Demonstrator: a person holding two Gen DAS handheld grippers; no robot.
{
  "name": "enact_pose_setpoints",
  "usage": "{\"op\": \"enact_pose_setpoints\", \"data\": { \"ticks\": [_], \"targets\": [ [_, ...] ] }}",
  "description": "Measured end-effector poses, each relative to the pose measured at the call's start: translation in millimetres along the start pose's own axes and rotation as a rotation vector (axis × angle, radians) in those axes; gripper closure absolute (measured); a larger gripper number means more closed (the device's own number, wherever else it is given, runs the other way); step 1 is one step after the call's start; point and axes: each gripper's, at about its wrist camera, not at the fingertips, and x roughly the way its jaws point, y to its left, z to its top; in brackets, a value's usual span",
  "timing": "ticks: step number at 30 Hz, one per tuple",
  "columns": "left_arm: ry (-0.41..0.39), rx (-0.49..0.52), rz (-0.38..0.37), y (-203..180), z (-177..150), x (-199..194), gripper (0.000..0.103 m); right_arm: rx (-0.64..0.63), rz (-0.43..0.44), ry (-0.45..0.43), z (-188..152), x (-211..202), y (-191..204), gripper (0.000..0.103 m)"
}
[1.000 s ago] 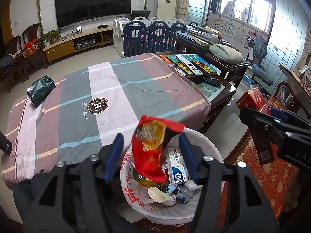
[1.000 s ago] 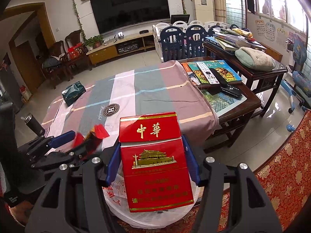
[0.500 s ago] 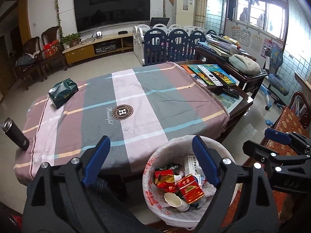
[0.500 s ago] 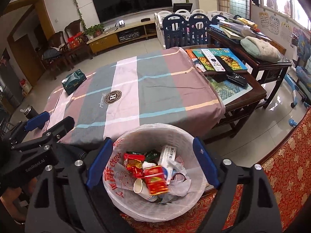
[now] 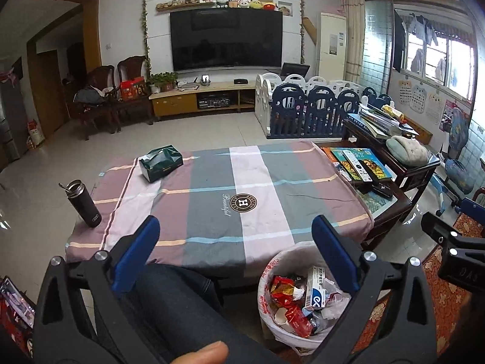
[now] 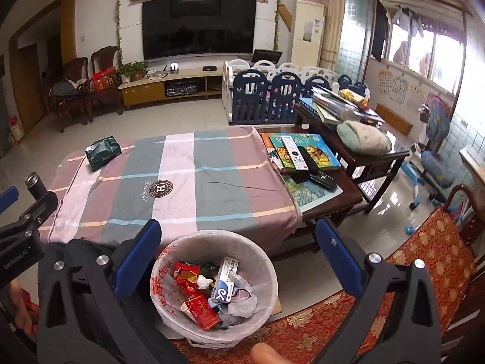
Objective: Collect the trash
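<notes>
Trash (image 6: 209, 291) lies in the bin (image 6: 260, 261); both grippers' fingers (image 6: 138, 253) just spread wide, empty.

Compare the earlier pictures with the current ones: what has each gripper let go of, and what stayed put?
The left gripper dropped the red snack wrapper and the right gripper dropped the red cigarette pack into the bin. Both have just been opening, fingers empty, and lifted away. The tissue pack and flask stayed put.
</notes>
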Motion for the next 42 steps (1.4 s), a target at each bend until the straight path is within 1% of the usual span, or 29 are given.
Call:
{"op": "enact_pose_setpoints", "data": {
  "ticks": [2,5,8,12,42],
  "targets": [
    [0.007,-0.007,-0.005,2.3,0.9,-4.5,0.003,-0.012,0.012,-0.005,-0.3,-2.7,3.4,0.003],
    [0.018,-0.017,-0.009,4.9,-0.1,-7.3,0.003,-0.009,0.017,0.011,-1.3,1.8,4.9,0.003],
    [0.016,-0.026,0.013,8.0,-0.7,-8.7,0.003,0.012,0.040,0.019,-2.2,4.9,4.8,0.003],
    [-0.006,-0.031,0.045,10.9,-0.1,-12.1,0.003,0.036,0.065,0.006,-1.5,1.6,4.7,0.003],
    [-0.007,-0.022,0.038,9.6,-2.7,-13.2,0.003,0.040,0.070,0.033,-4.7,11.5,6.4,0.003]
  ]
}}
